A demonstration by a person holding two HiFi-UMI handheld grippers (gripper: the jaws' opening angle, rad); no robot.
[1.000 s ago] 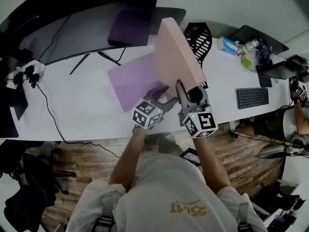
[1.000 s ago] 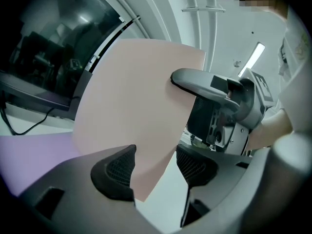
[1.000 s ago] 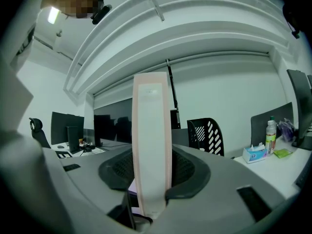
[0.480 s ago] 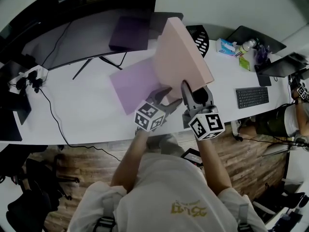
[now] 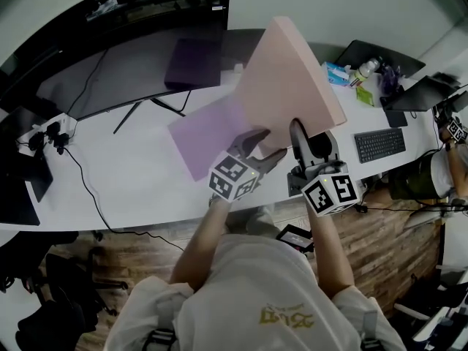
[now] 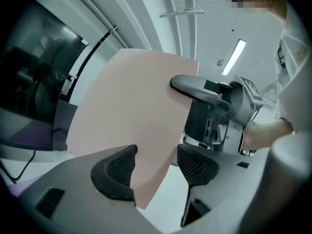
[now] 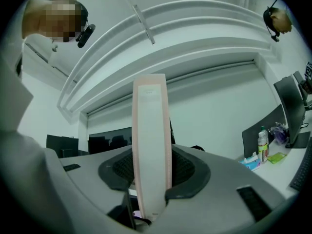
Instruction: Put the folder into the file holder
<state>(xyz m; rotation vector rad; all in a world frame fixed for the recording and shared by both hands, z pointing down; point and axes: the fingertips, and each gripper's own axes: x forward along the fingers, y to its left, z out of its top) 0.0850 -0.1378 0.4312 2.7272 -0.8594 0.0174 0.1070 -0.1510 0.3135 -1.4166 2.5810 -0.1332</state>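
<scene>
Pink folder (image 5: 281, 79) is in the air above the white desk (image 5: 124, 174), standing on edge. Its long axis runs from the grippers up and away toward the desk's far side. The broad face tilts left and the narrow spine side faces right. In the right gripper view the pink folder (image 7: 151, 145) shows spine-on, rising straight up out of the jaws.

Right gripper (image 5: 301, 134) is clamped on its near lower end, one pad on each broad face. Left gripper (image 5: 265, 146) has its jaws apart. The folder's lower corner (image 6: 146, 179) sits between them with a clear gap to one pad (so not a grip).

Writing: none legible. There is a pale label strip (image 7: 148, 94) on the spine, and I can't read anything on it. The cubes on the grippers carry black-and-white square markers only.

Look: plain pale pink, thick box-type, flat matte faces, crisp corners.

A purple folder (image 5: 208, 134) lies flat on the desk, below and left of the pink one. A keyboard (image 5: 380, 145) sits off to the right.
</scene>
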